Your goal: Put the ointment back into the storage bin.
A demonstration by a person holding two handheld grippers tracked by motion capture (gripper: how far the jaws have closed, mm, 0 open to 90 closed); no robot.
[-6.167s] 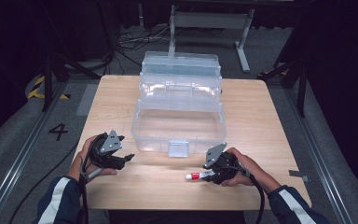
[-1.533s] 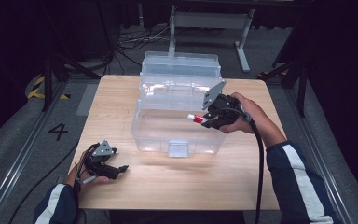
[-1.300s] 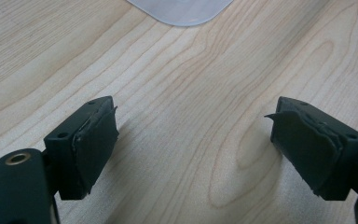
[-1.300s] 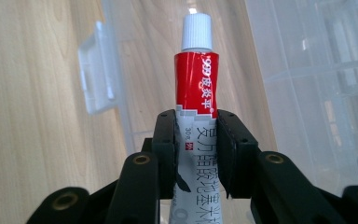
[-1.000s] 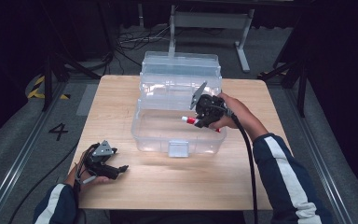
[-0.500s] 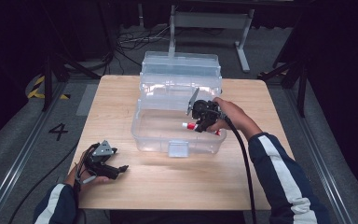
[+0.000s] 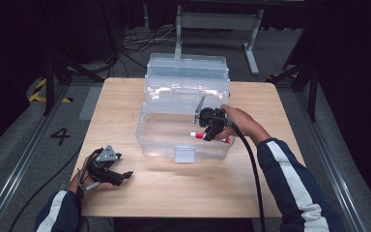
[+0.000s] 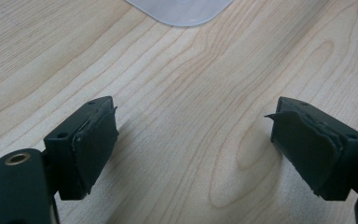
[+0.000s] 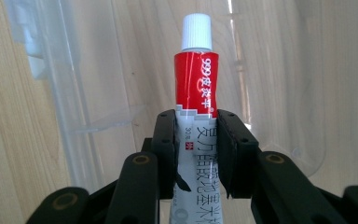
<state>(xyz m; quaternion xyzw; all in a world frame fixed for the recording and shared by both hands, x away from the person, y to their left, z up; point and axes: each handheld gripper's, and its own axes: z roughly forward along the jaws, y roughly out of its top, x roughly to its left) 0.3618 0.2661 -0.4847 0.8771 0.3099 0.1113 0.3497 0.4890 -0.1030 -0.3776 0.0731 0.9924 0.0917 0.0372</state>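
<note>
The right hand-held gripper [image 7: 207,131], clamped on the tube [image 9: 196,88], hangs inside the clear box [image 7: 160,140], cap pointing left. The left hand-held gripper [image 7: 118,175] rests wide open and empty on the tabletop [image 7: 183,188], well apart.

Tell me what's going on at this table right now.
A person is working with a handheld gripper in each hand. The right gripper is clamped on a red and white tube with a white cap and holds it inside the open clear plastic box, low over its floor. The left gripper rests on the wooden table with its jaws open and nothing between them.
</note>
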